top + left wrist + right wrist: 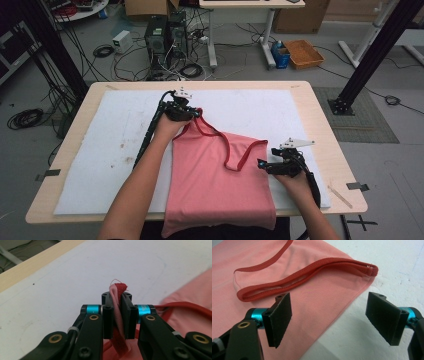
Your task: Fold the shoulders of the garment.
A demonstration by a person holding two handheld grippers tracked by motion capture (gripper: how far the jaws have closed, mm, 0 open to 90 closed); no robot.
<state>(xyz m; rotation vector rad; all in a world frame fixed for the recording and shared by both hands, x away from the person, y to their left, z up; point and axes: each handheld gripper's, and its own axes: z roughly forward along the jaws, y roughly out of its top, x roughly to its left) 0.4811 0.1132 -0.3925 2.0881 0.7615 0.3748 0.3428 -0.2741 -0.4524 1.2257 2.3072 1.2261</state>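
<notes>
A pink tank top (215, 180) with dark red trim lies on the white mat (110, 145), its hem hanging over the near table edge. My left gripper (192, 114) is shut on the top's far left shoulder strap (118, 293), the cloth pinched between its jaws. My right gripper (261, 164) stands open at the top's right shoulder. In the right gripper view the jaws are wide apart, one over the pink cloth (312, 305), the other over the mat, and the red-trimmed strap loop (312, 267) lies just beyond them.
The wooden table (320, 125) borders the mat on all sides. A thin stick (340, 195) and a piece of tape lie near the table's right front corner. Beyond the far edge are cables, computer cases and an orange bin (303, 53) on the floor.
</notes>
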